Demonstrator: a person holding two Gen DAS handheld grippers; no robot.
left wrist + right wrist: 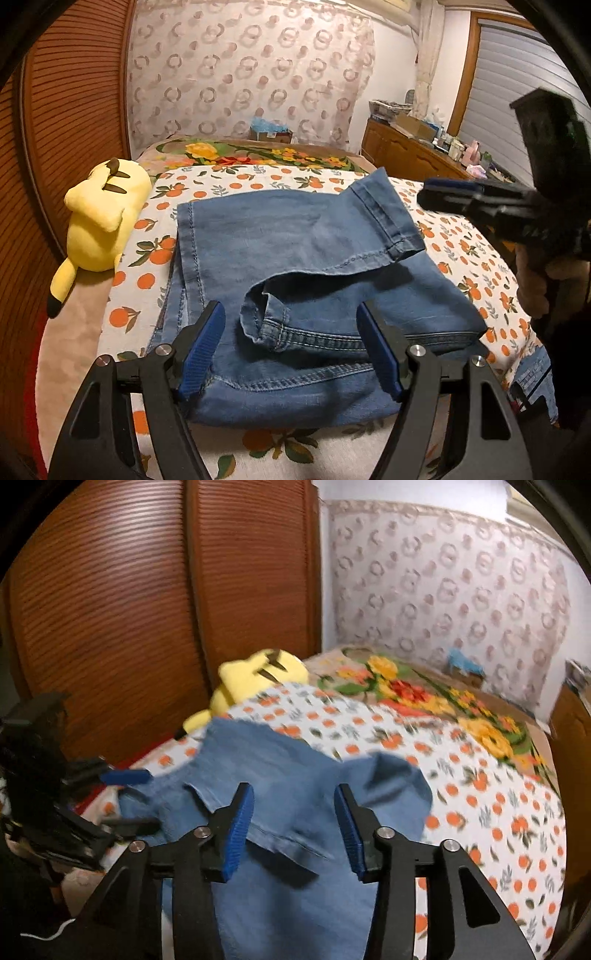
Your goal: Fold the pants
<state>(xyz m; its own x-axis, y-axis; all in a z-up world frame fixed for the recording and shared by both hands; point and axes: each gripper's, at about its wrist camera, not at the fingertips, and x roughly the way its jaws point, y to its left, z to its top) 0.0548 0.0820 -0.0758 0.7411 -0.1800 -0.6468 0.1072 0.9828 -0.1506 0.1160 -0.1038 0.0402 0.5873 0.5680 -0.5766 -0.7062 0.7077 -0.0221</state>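
Blue denim pants [303,266] lie folded in a rough stack on the orange-print bedsheet [476,266], a hemmed leg end lying on top toward the far right. My left gripper [291,314] is open and empty, hovering over the near edge of the pants by the seam. My right gripper [293,797] is open and empty above the pants [280,775]; that view is blurred. The right gripper also shows at the right edge of the left wrist view [428,194], held by a hand above the sheet. The left gripper shows at the left of the right wrist view [127,799].
A yellow plush toy [99,221] lies at the bed's left edge by a brown slatted wardrobe [129,609]. A floral blanket [443,698] covers the far end of the bed. A wooden dresser [410,155] with clutter stands at the right.
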